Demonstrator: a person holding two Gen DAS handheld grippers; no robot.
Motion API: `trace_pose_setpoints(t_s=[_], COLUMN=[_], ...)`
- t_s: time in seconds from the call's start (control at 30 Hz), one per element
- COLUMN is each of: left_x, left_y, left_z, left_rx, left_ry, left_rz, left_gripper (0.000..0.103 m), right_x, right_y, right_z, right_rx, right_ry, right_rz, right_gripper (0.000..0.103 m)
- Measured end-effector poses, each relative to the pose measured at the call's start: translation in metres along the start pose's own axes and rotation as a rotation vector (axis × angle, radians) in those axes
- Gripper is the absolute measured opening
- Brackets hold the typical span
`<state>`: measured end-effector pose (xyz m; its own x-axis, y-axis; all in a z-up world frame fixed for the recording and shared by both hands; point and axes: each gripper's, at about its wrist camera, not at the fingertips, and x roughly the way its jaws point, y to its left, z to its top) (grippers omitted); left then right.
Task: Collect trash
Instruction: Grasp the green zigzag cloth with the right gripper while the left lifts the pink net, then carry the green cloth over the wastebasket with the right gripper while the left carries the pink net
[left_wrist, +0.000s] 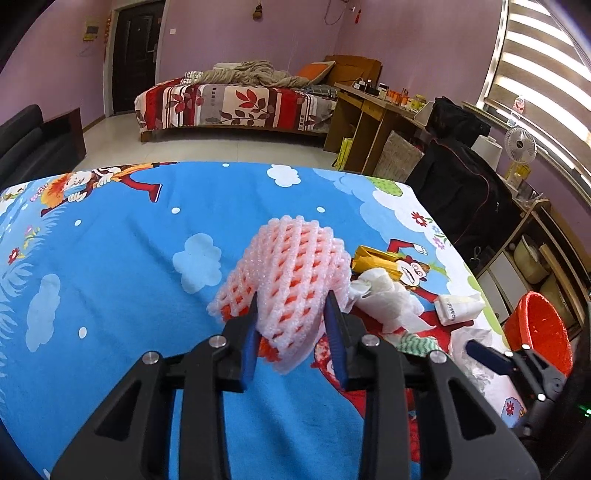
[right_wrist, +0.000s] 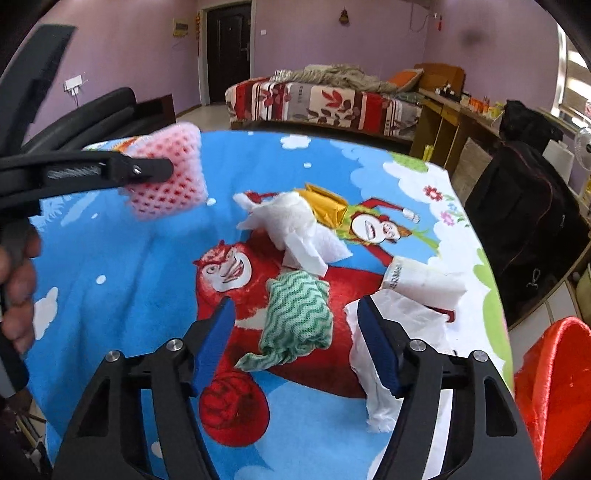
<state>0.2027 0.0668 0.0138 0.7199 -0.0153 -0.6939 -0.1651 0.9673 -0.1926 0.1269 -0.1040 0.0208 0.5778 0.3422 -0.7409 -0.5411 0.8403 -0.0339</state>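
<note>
Your left tool (left_wrist: 291, 306) is clamped on the pink foam net (left_wrist: 295, 266), angled downward. Your right tool (right_wrist: 295, 314) points down too, jaws apart, pads pressing nothing. Your left hand (right_wrist: 16, 284) grips its handle.

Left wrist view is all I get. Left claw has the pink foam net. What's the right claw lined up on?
Observer: A green wavy cloth lies between the right claw's fingers; the pads are not touching it.
Operator: Is anything else near its fingers?
Observer: Yes, a crumpled white tissue sits under its right-hand finger.
Operator: Is my net off the table?
Observer: From the right wrist, the foam net hangs above the blue cloth, clamped in the left claw.
Operator: Where's the bin?
Observer: A red bin stands just past the table's right edge.
</note>
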Motion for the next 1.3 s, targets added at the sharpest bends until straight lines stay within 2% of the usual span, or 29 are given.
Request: trace_pose_setpoints(t_s=[0.1,0.17,0.33,0.67,1.03,1.3], left_x=[0.0,0.0,-0.001,-0.012,-0.03,-0.038], left_y=[-0.002,-0.004,-0.007,-0.017,-0.048,-0.086], left_z=[-0.002,-0.004,-0.004,-0.002,0.005,0.005], left_rx=[0.003,0.004,0.009,0.025,0.074,0.133], left_ry=[0.002,0.005,0.003,-0.027,-0.06,-0.066], left_rz=[-0.006,-0.01,-0.013,-0.008,-0.033,-0.074], left_gripper=[0.031,0.031,0.031,0.031,0.031,0.032], right_x=[0.008,0.011,0.009,-0.037,-0.085,-0.113], right_y=[0.0,-0.001,-0.001,-0.017,-0.06,-0.104], right_z=[0.0,-0.001,-0.005,-0.001,-0.001,-0.018], right_rx=[0.002,0.009,0.015,0.078,0.133,0.193], right_ry=[0.024,0.038,0.038,-0.048,-0.131,-0.163], right_rz=[0.005,0.019,0.043,0.072,0.008,-0.073], right_gripper=[0.054,0.037,0.033,0.033,0.033,0.033])
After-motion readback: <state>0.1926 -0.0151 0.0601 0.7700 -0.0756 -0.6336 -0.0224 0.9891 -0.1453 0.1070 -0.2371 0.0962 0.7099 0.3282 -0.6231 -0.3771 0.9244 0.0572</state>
